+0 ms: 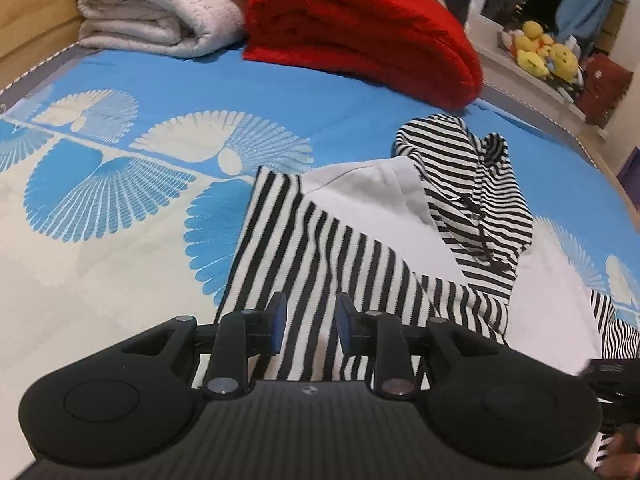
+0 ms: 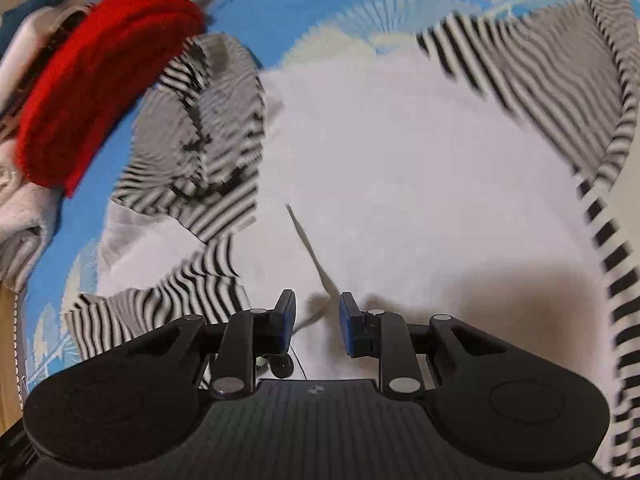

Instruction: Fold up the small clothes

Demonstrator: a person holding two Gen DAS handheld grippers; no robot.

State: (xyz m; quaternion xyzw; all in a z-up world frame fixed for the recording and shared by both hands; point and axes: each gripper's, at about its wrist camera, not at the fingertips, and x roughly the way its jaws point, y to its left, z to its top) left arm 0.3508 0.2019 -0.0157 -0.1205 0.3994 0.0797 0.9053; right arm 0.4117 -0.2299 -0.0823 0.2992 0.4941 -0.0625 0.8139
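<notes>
A small black-and-white striped hooded garment (image 1: pixel 344 248) with a white lining lies spread on the blue patterned bedsheet (image 1: pixel 160 96). Its hood (image 1: pixel 480 200) with a dark drawstring lies toward the far right. My left gripper (image 1: pixel 311 322) is open, hovering just over a striped panel, holding nothing. In the blurred right wrist view, my right gripper (image 2: pixel 317 320) is open over the white lining (image 2: pixel 400 160), with a raised white fold or tag (image 2: pixel 316 264) lying between the fingertips. The striped hood (image 2: pixel 200 132) lies to its left.
A folded red blanket (image 1: pixel 360 28) and a folded white blanket (image 1: pixel 156 4) sit at the far side of the bed. Yellow plush toys (image 1: pixel 540 48) rest on a ledge beyond the bed's right edge. A wooden board (image 1: pixel 32 4) stands at far left.
</notes>
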